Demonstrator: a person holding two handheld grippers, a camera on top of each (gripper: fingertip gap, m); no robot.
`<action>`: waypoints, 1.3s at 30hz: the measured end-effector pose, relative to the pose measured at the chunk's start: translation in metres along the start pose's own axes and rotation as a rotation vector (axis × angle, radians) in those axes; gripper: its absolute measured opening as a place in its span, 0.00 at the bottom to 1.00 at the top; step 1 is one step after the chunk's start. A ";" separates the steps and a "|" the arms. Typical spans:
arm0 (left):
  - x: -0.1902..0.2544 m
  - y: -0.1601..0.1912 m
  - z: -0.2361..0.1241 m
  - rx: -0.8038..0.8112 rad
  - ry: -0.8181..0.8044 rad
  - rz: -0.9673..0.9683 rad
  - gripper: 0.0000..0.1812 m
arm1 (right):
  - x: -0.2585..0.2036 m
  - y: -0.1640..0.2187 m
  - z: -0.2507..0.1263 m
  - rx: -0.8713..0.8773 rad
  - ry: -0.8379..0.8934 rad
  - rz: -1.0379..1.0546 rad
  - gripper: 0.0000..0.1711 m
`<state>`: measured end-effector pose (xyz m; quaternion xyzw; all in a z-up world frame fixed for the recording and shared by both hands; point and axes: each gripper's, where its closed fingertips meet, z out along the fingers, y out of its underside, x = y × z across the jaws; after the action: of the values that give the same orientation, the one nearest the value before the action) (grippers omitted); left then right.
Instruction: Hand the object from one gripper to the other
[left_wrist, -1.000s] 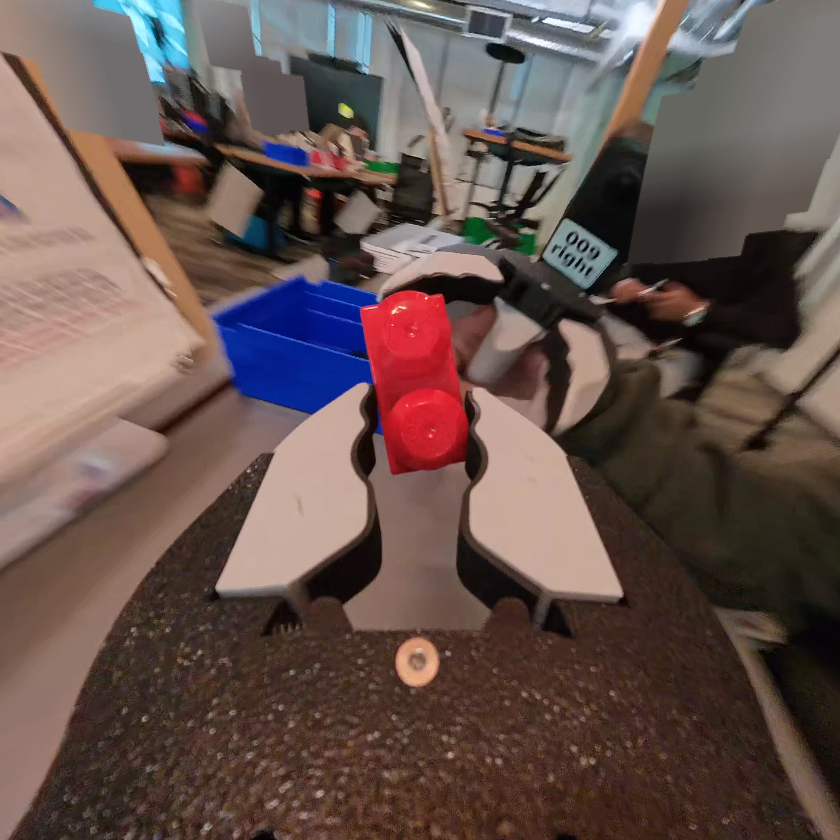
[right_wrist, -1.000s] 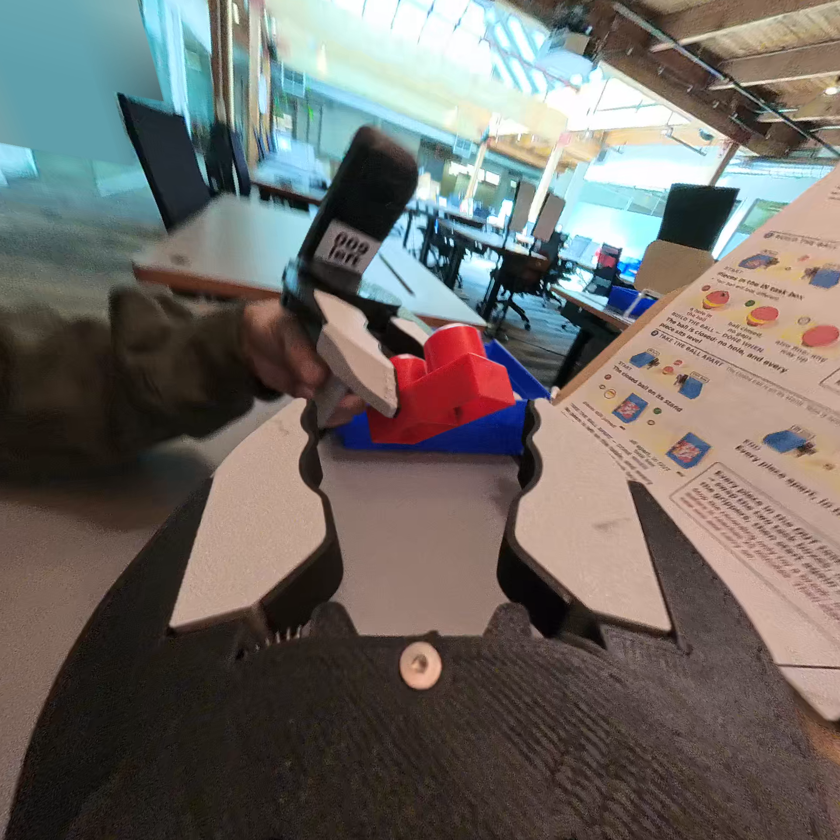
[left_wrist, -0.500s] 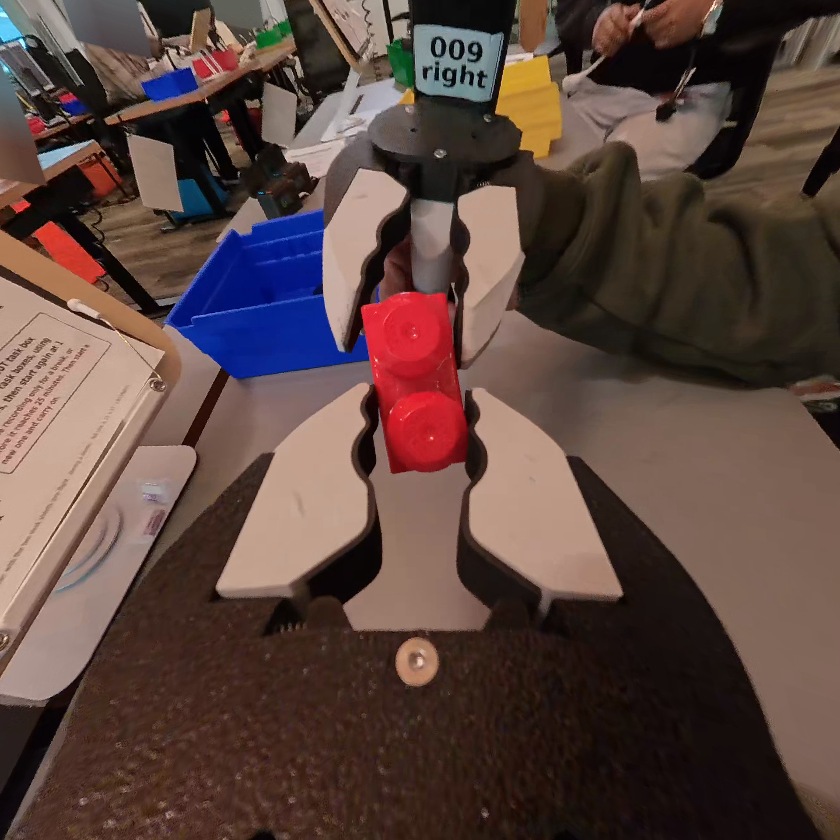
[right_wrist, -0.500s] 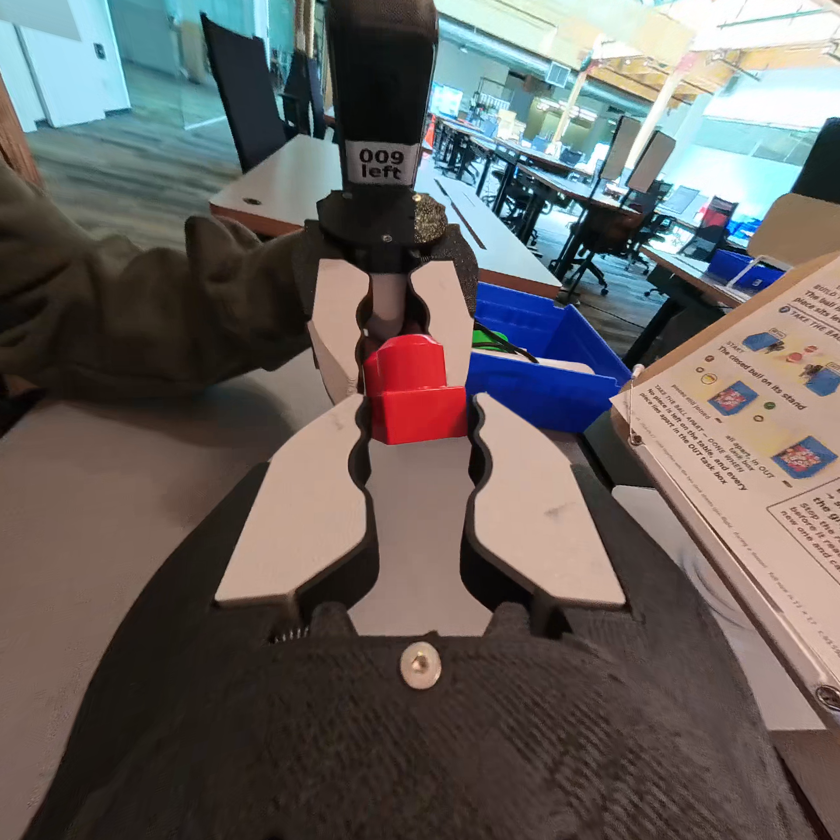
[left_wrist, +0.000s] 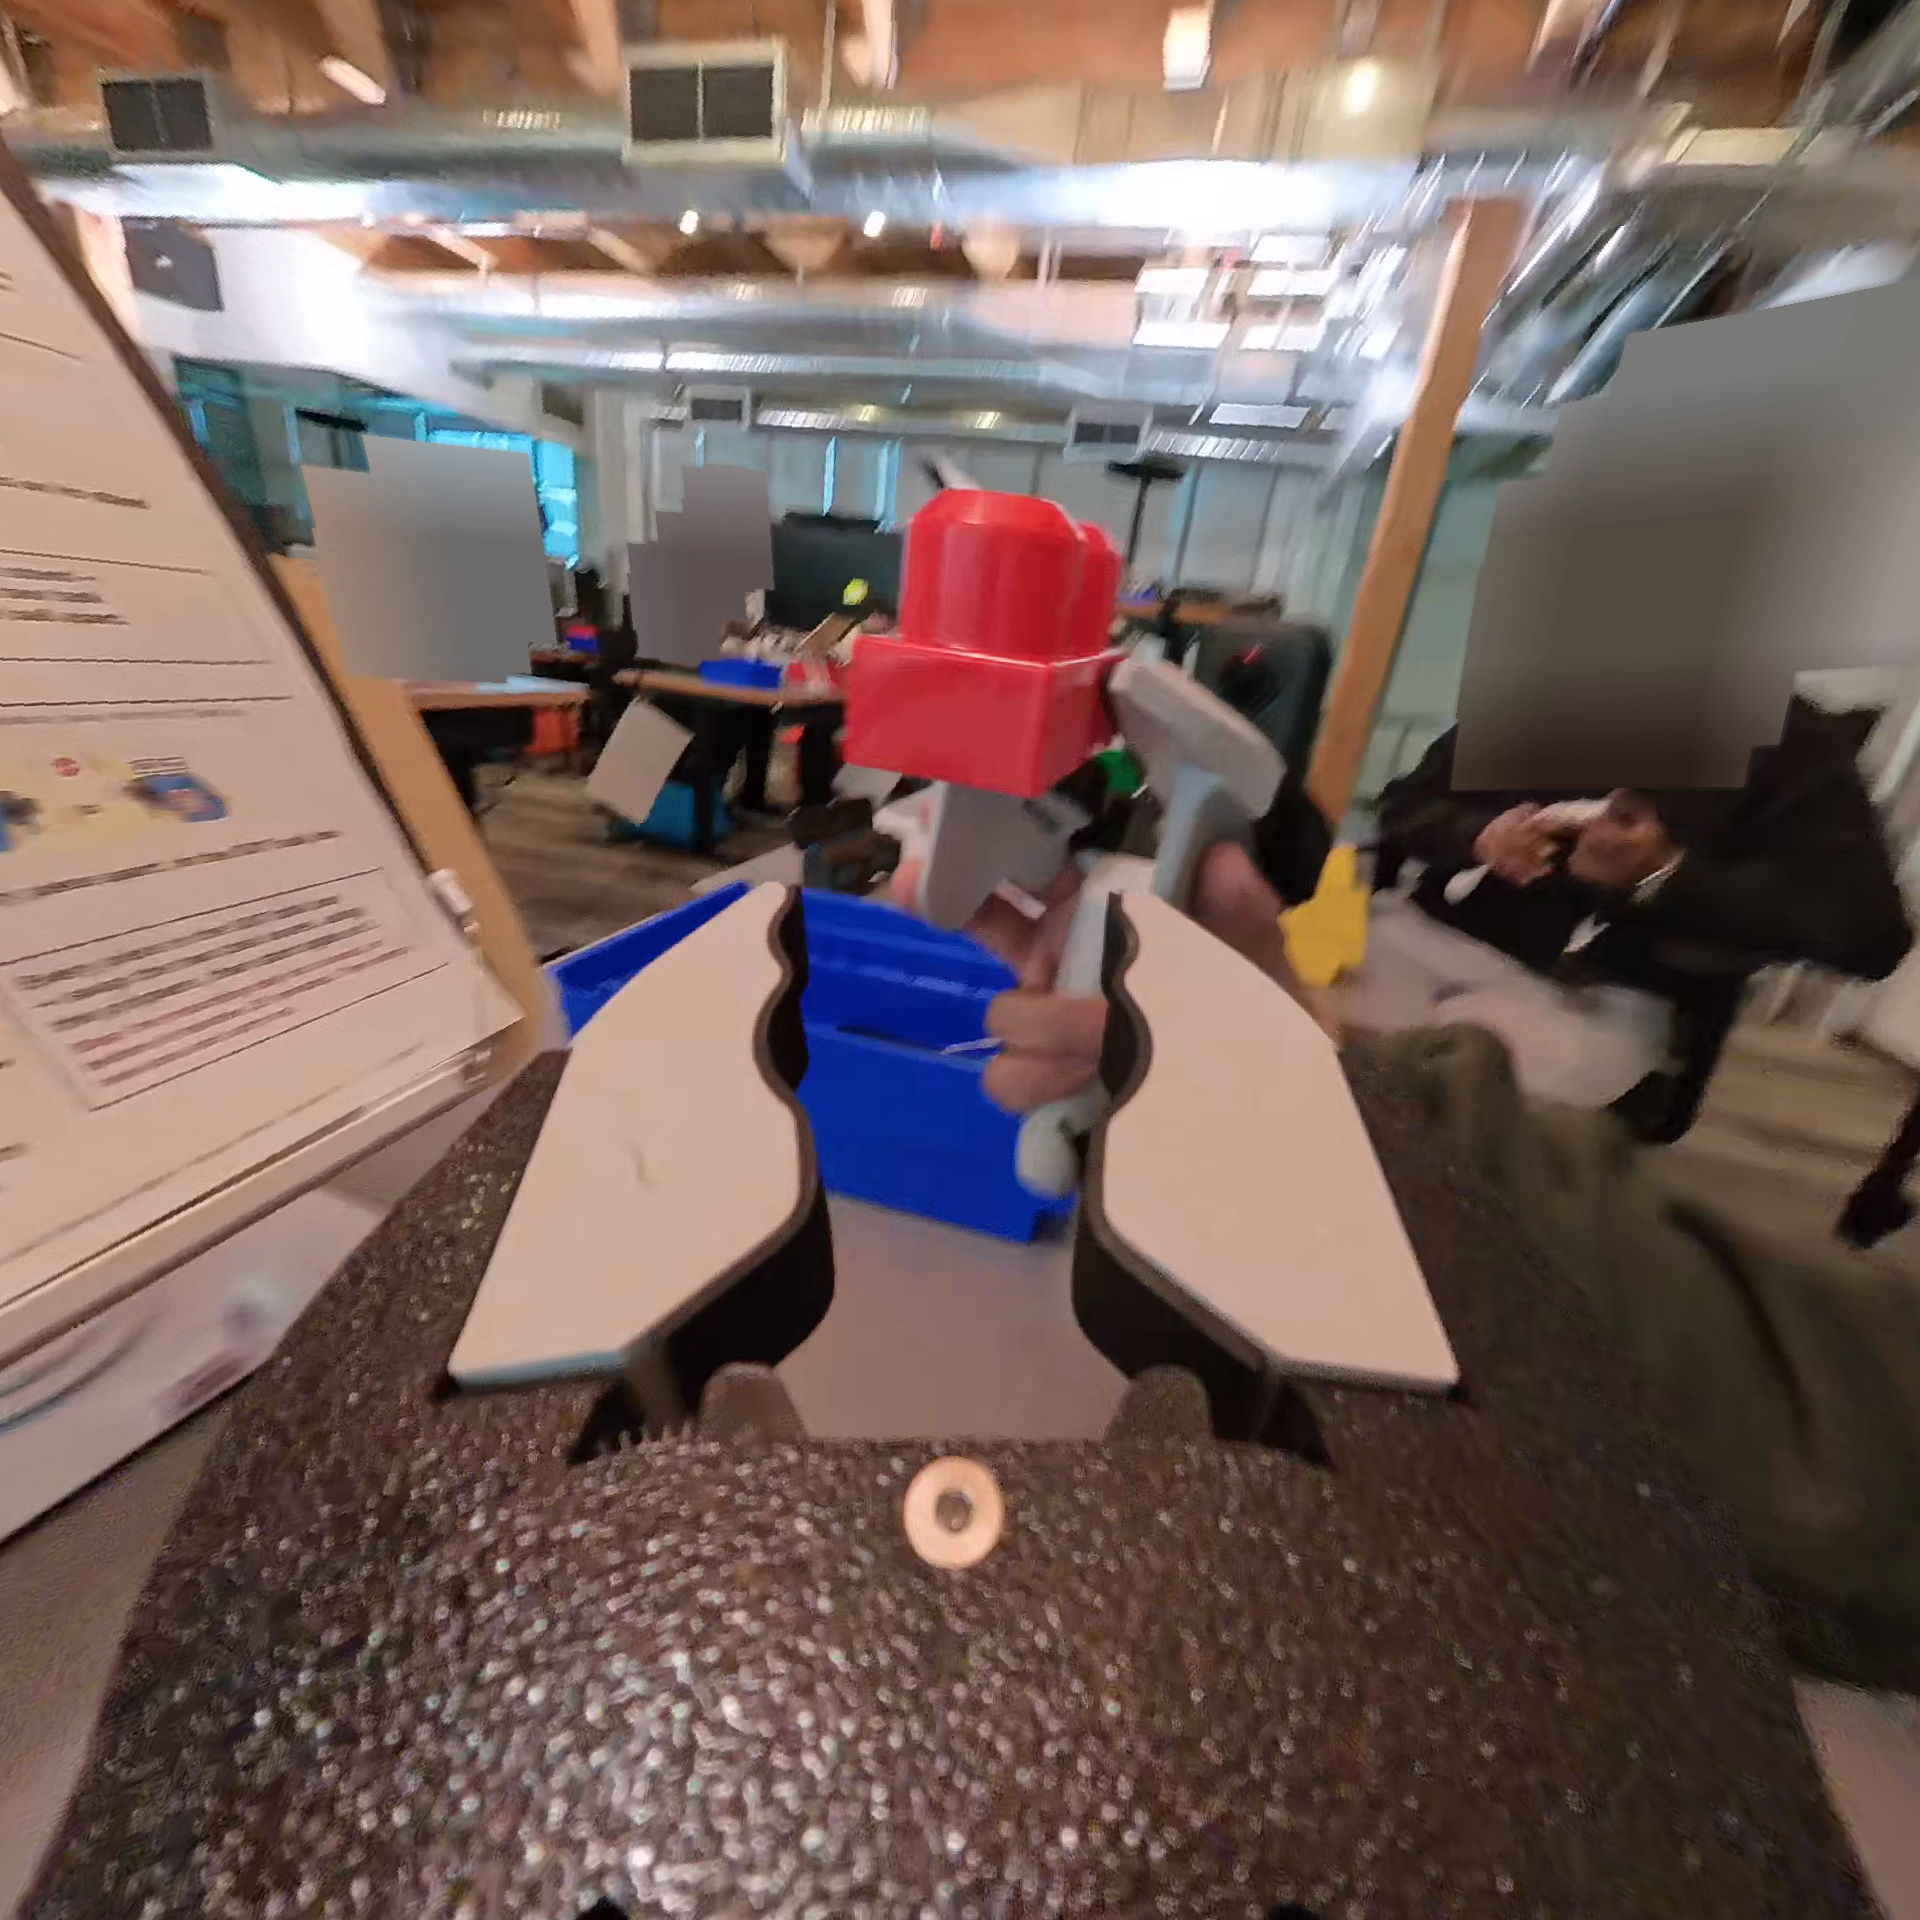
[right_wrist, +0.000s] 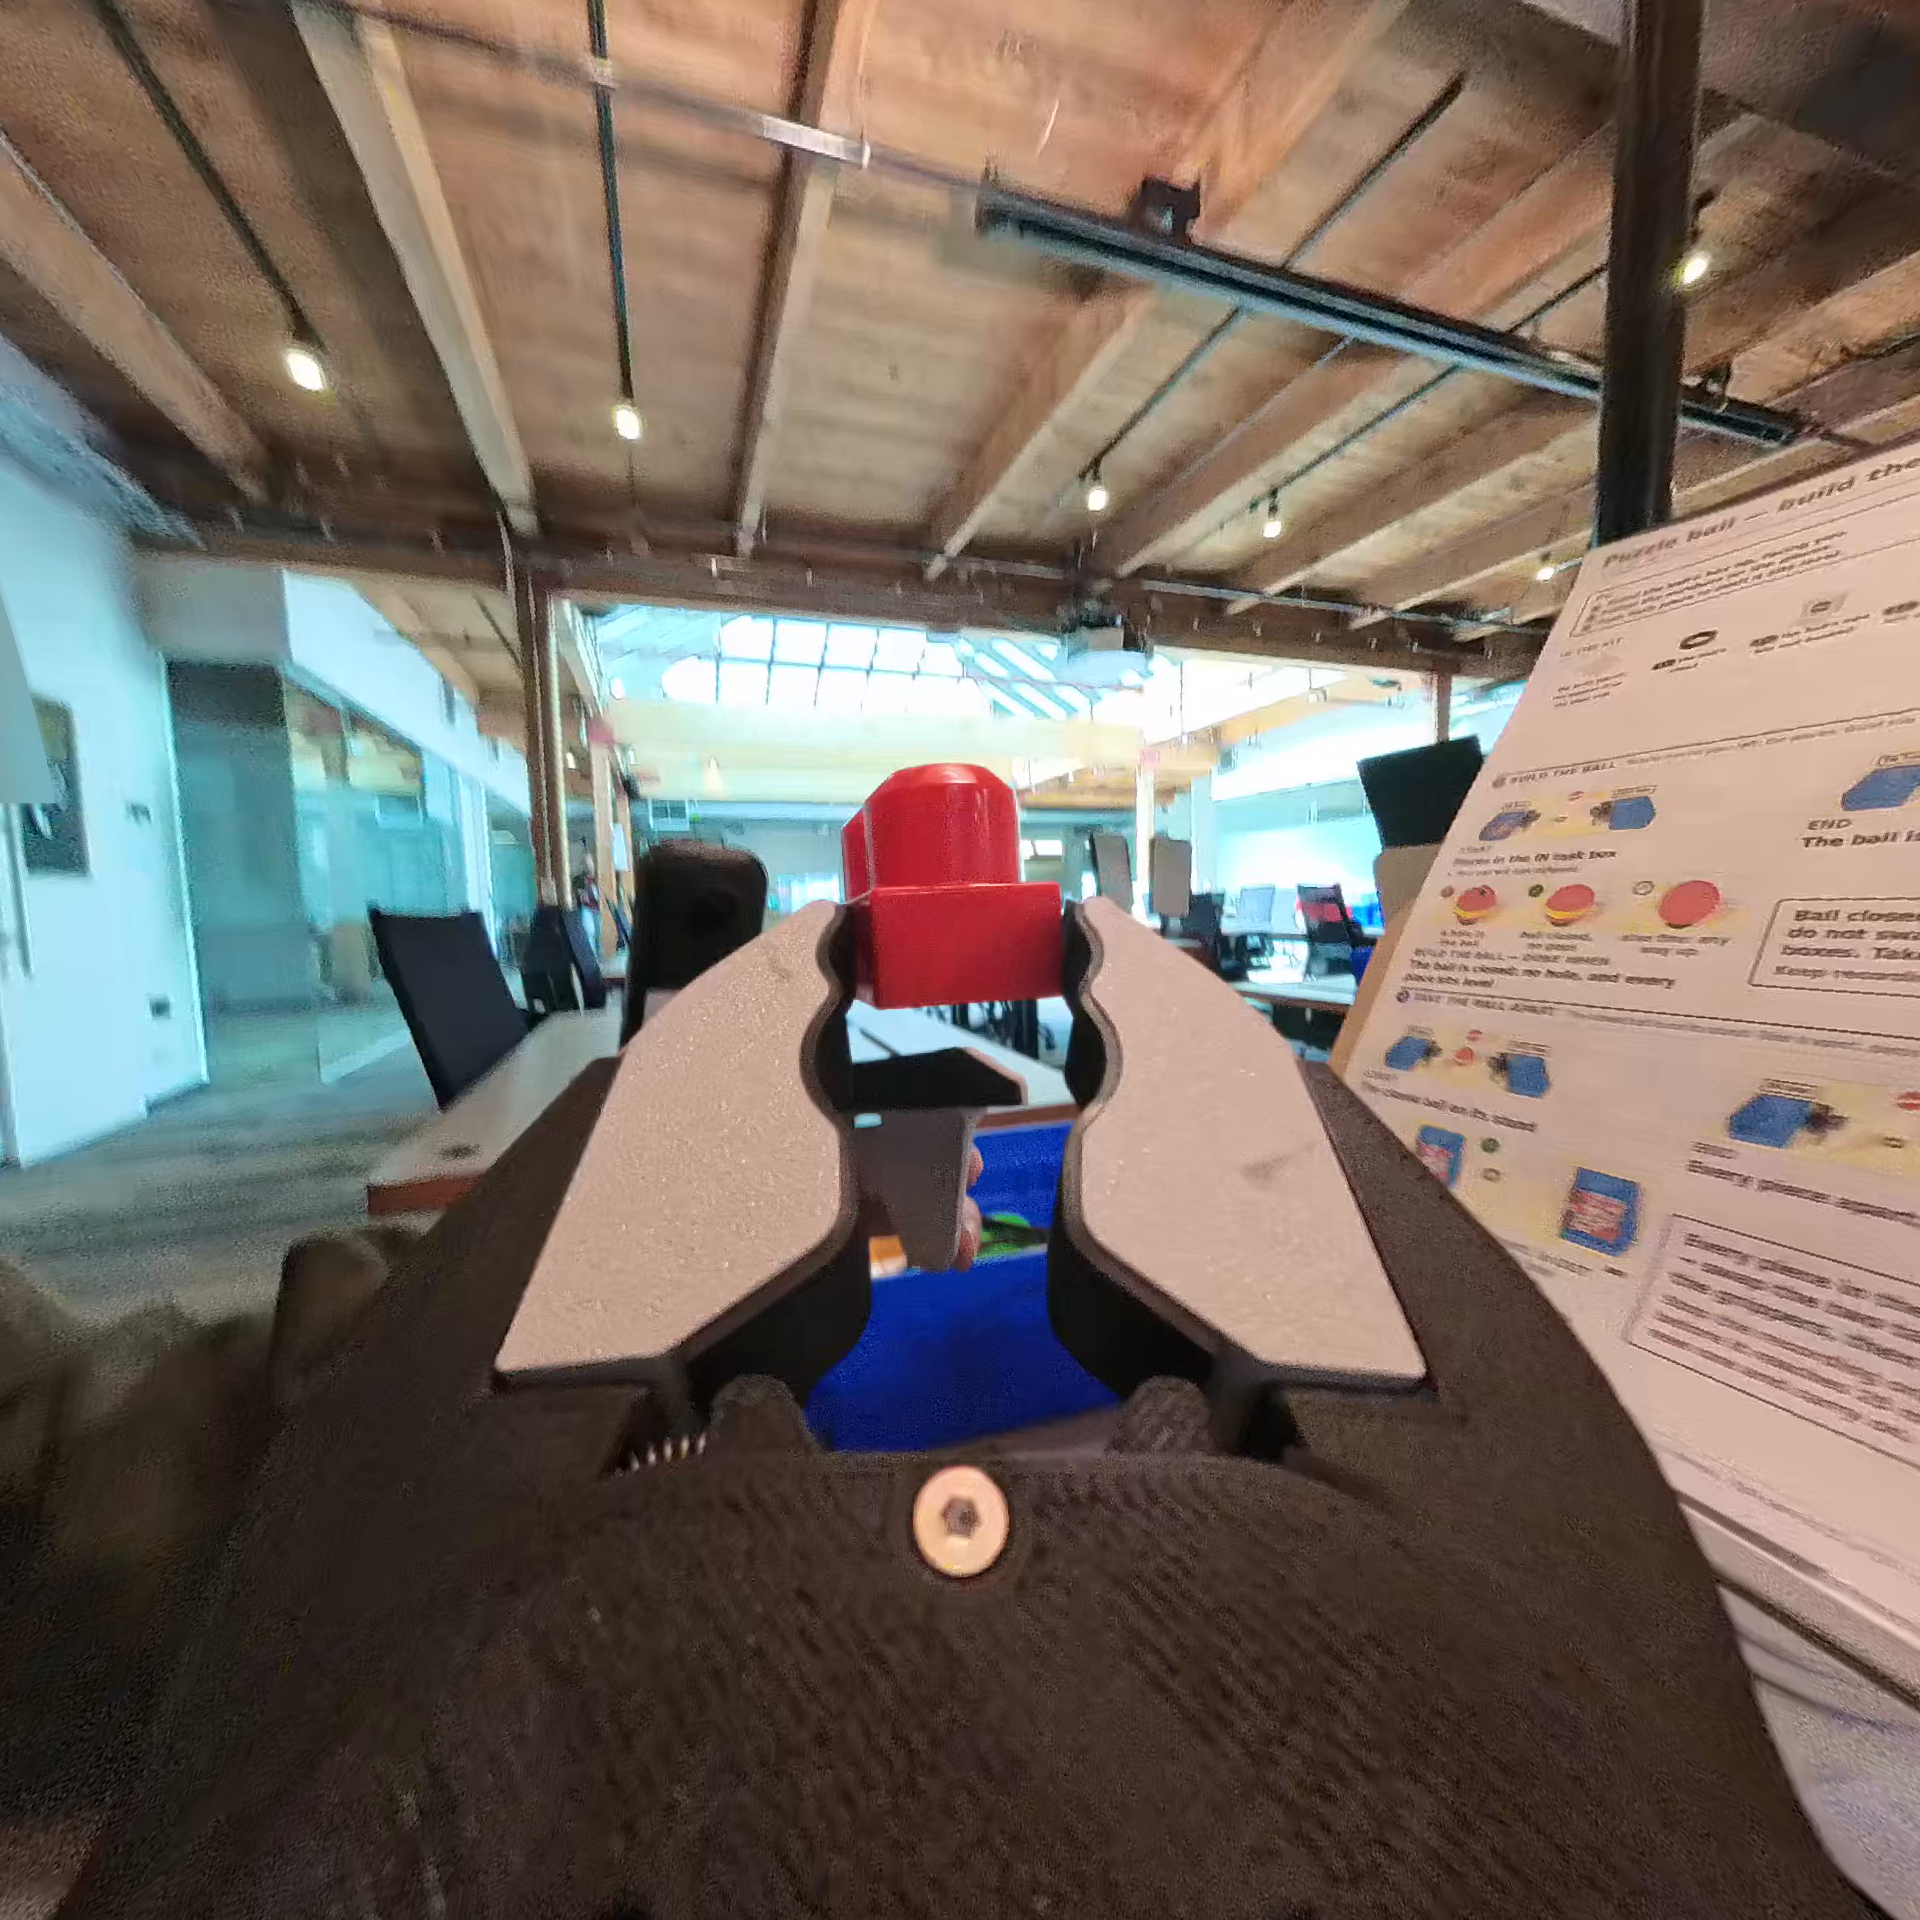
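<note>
the right tongs (right_wrist: 956, 956) clamp the red two-stud plastic brick (right_wrist: 961, 914) at their tips, studs up at 12 o'clock. the left tongs (left_wrist: 951, 987) stand open and empty, so the transfer appears complete.

Opposed close wrist views (shared red brick (left_wrist: 977, 675))

Timber-beamed ceiling (right_wrist: 852, 343) with spotlights – desks (left_wrist: 717, 691), black chairs (right_wrist: 447, 997) beyond

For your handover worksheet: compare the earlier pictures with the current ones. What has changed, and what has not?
The red block changed holders: the left gripper let go and now stands open, while the right gripper closed on it and lifted it away. The blue bin and instruction sheet stayed put.
</note>
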<state>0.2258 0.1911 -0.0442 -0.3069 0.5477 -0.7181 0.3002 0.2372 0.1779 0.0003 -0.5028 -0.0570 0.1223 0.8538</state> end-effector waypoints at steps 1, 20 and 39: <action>0.004 -0.003 0.002 0.036 0.025 -0.033 0.30 | 0.000 0.000 0.002 0.030 0.001 0.034 0.22; 0.012 -0.030 -0.003 0.246 -0.002 0.038 0.20 | -0.022 0.016 0.021 0.103 -0.151 0.269 0.23; -0.030 0.046 -0.016 -0.627 -0.339 0.650 0.19 | -0.014 0.057 0.001 -0.509 0.026 -0.408 0.34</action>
<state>0.2369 0.2131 -0.0953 -0.3082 0.7488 -0.3273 0.4870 0.2149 0.2013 -0.0482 -0.6800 -0.1744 -0.0756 0.7081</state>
